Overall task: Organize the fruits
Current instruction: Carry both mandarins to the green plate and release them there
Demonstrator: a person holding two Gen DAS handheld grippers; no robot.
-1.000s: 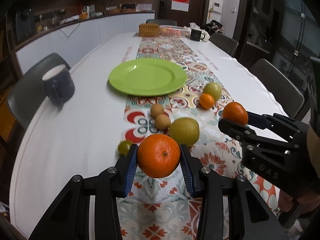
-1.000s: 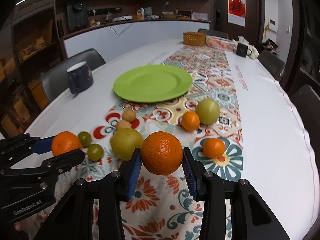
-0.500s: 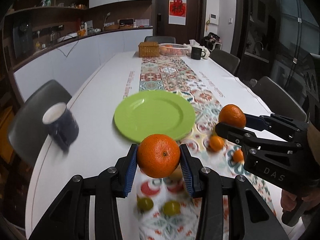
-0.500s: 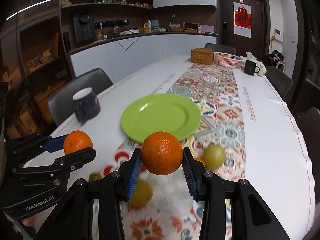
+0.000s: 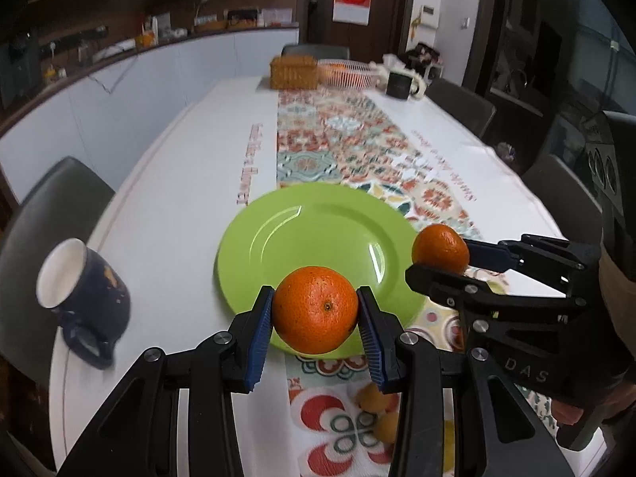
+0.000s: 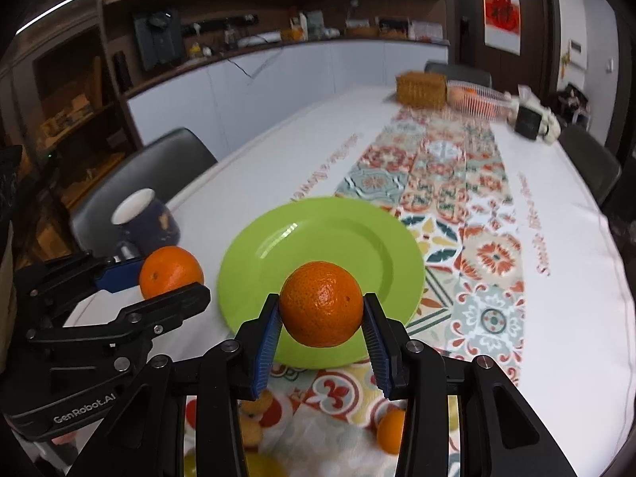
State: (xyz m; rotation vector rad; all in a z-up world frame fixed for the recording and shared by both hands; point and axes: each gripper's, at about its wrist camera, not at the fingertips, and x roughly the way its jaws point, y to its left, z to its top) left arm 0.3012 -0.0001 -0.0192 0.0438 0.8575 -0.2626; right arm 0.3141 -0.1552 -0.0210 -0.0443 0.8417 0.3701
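Note:
My left gripper (image 5: 316,316) is shut on an orange (image 5: 316,310) and holds it over the near rim of the green plate (image 5: 318,234). My right gripper (image 6: 321,316) is shut on a second orange (image 6: 321,304), also over the plate's near rim (image 6: 318,246). Each gripper shows in the other's view: the right one with its orange (image 5: 440,248) at the plate's right edge, the left one with its orange (image 6: 171,272) at the plate's left edge. The plate holds nothing. Small brown fruits (image 5: 377,409) and a small orange (image 6: 391,431) lie on the runner below the grippers.
A dark blue mug (image 5: 81,294) stands left of the plate near the table edge. A wicker box (image 5: 294,71), a wire basket (image 5: 344,73) and a black mug (image 5: 399,83) stand at the far end. Chairs line both sides.
Both grippers have moved forward and up with their oranges, from over the loose fruit to the plate's near rim. The loose fruit has dropped below the fingers.

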